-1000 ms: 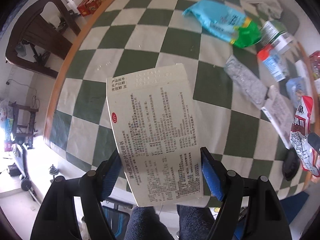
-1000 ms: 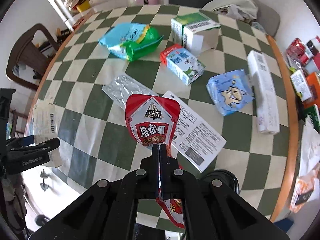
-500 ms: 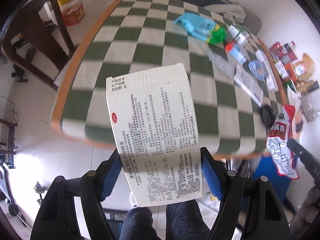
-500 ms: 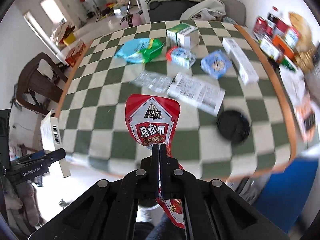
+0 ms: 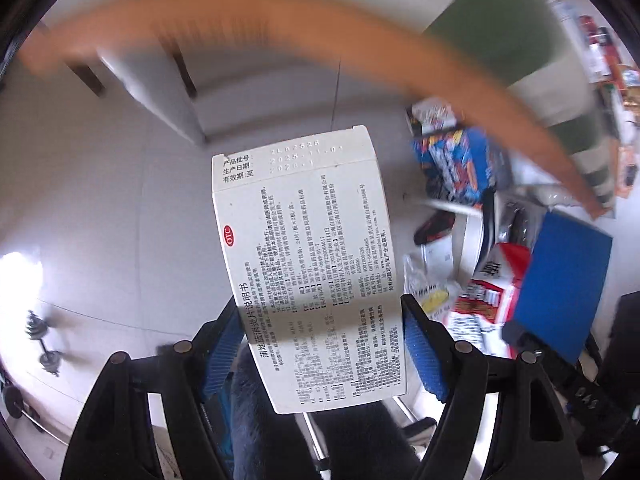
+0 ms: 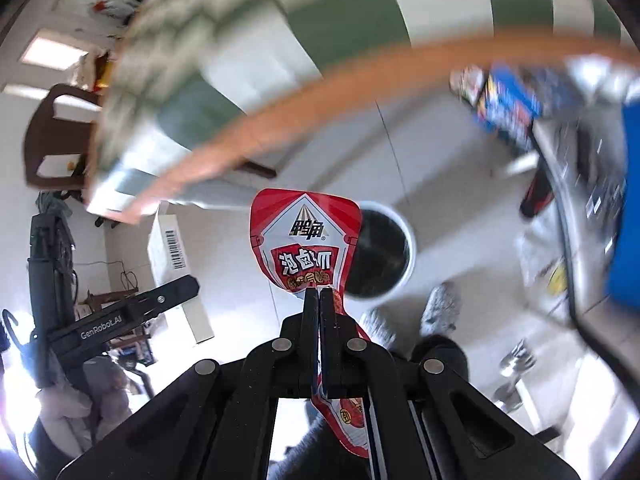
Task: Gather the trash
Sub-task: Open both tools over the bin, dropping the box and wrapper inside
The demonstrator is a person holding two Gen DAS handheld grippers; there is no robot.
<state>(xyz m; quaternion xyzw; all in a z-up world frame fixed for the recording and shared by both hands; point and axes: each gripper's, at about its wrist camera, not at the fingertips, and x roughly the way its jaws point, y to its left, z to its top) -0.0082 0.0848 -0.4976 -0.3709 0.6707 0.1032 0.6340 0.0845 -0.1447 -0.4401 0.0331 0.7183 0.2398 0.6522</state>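
While both cameras smear the room with blur, what I hold stays sharp. My left gripper (image 5: 324,332) clamps a white box (image 5: 308,264) between its blue pads (image 5: 424,356), the printed face filling the middle of the left view and its top flap reaching toward the frame's centre. My right gripper (image 6: 319,300) is pinched tight on a red wrapper (image 6: 304,240), which stands up from the fingertips at the centre of the right view, its tail hanging below the jaws. Just behind the wrapper, right of centre, sits a round bin (image 6: 380,260) with a white rim and dark inside, down on the pale floor (image 6: 440,184). At the lower left of the right view I can see my other gripper from the side with the box beside its barcode. An orange table edge (image 6: 360,80) arcs across the top of both views, green and white checks above it. Colourful packaging (image 5: 460,168) lies blurred at the right of the left view, by a blue panel (image 5: 560,284).
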